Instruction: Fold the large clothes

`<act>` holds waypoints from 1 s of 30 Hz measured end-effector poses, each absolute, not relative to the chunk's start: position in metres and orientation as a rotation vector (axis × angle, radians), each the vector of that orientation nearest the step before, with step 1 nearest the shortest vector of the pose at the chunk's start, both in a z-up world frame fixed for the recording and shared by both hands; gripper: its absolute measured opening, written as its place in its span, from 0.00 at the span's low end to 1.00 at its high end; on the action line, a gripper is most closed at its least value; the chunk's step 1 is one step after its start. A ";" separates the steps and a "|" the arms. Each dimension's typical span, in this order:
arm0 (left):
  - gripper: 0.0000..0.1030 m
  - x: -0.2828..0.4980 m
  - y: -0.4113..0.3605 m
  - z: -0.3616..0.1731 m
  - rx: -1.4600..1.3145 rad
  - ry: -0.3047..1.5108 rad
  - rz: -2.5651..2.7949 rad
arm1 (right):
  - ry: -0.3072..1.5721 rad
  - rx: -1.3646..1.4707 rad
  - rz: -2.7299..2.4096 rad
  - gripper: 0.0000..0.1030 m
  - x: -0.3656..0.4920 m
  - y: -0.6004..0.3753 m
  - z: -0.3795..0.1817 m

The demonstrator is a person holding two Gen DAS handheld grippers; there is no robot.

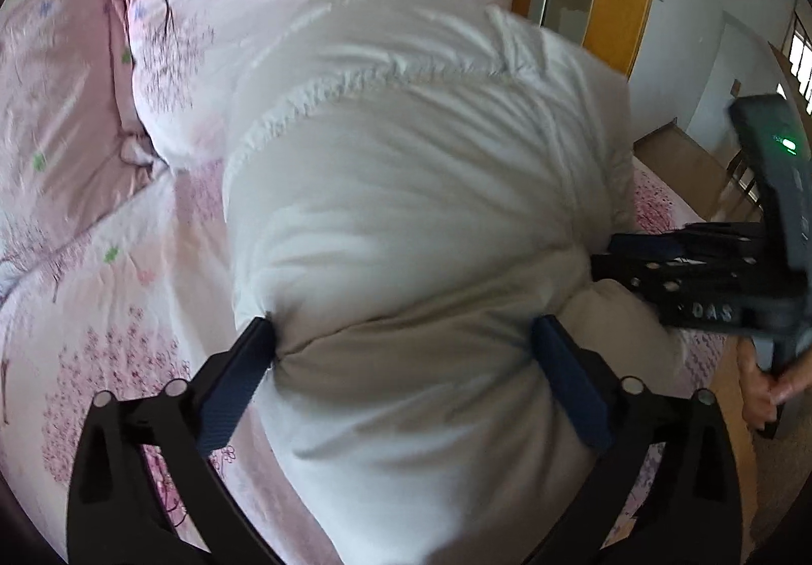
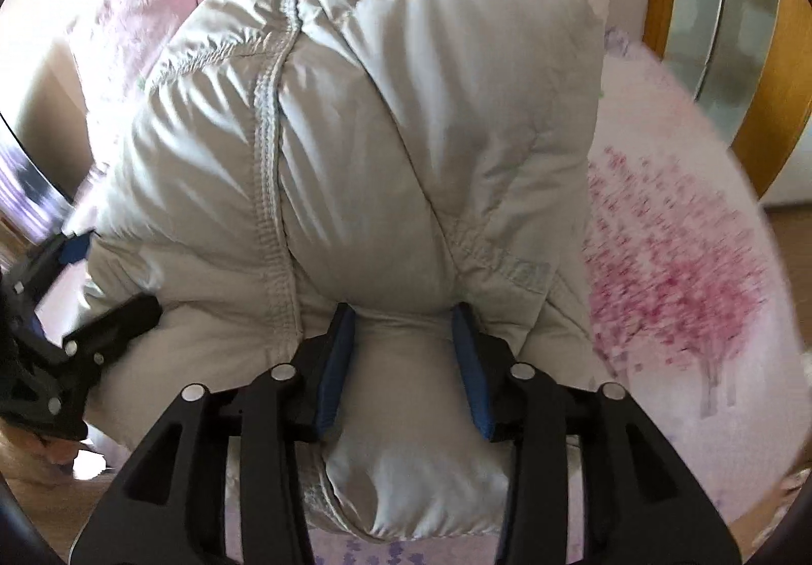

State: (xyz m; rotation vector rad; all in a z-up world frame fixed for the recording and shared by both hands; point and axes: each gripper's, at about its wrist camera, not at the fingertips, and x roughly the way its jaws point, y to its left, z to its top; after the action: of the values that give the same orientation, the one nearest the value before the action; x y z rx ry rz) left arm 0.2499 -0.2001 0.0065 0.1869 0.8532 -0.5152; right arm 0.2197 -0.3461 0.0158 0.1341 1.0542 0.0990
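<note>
Gripping puffy jacket point(image 1: 406, 209) | left hand-held gripper point(image 1: 406, 341) wide, angled down | right hand-held gripper point(image 2: 403, 326) pinching fold

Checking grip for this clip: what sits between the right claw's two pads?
A bunched fold of the puffy white jacket fills the gap in the right claw, seen in the right wrist view.

Matte black two-finger left gripper point(image 1: 403, 339), dark blue ribbed pads point(image 1: 233, 385), silver pivot pins, right gripper point(image 2: 403, 319) alike, lettered, green light
</note>
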 end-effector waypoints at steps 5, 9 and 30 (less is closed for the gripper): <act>0.98 0.251 -0.196 0.003 0.183 0.858 -0.508 | 1.043 0.052 0.048 0.46 0.216 -0.333 0.021; 0.98 0.251 -0.195 0.003 0.176 0.864 -0.505 | 1.031 0.031 0.033 0.46 0.209 -0.329 0.030; 0.95 0.242 -0.189 0.006 0.148 0.798 -0.519 | 1.029 0.151 0.136 0.48 0.189 -0.338 0.012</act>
State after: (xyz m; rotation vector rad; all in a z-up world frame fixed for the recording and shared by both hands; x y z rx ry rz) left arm 0.2424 -0.1894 0.0060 0.1479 0.7977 -0.5192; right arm 0.1892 -0.3384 0.0121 0.1512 1.0292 0.1359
